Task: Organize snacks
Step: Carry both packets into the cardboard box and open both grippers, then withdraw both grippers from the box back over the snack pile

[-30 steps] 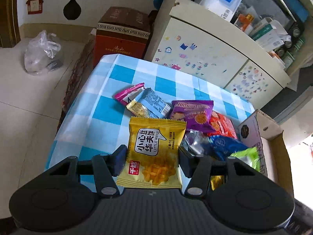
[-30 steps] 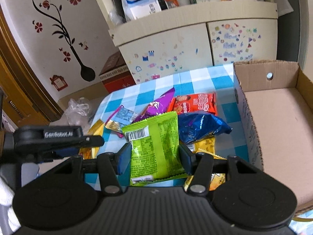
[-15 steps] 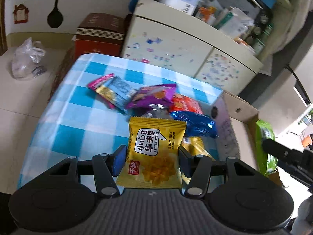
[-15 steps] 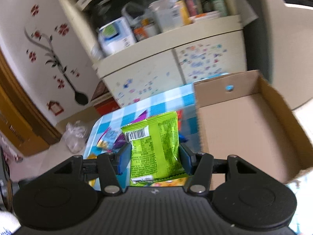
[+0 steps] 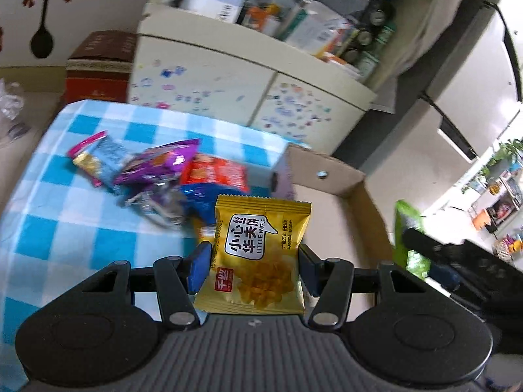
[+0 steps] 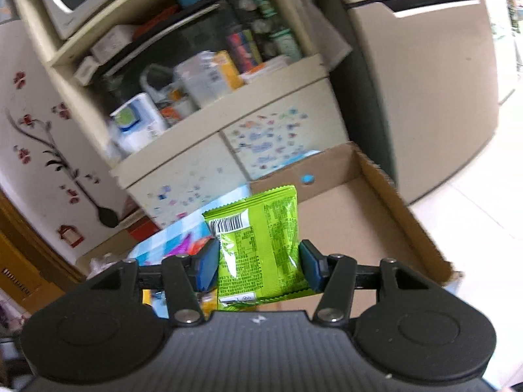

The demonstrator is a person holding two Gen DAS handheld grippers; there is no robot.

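Note:
My left gripper [image 5: 253,266] is shut on a yellow waffle snack packet [image 5: 258,258], held above the table's right edge beside the open cardboard box [image 5: 330,176]. Behind it lies a pile of snack packets [image 5: 183,176] in purple, orange, blue and pink. In the right wrist view my right gripper [image 6: 260,263] is shut on a green snack packet [image 6: 261,241], held over the near part of the cardboard box [image 6: 356,215]. From the left wrist view that green packet [image 5: 405,225] and the right gripper's black body show at the far right.
The blue-and-white checked tablecloth [image 5: 65,222] covers the table. A cream cabinet [image 5: 228,91] with stickers stands behind it, shelves above crammed with boxes. A red carton [image 5: 98,68] sits on the floor at left. A large beige appliance [image 6: 425,65] stands right of the box.
Both grippers have swung to the right with their packets, from over the snack pile toward the cardboard box. The green packet now hangs over the box's inside.

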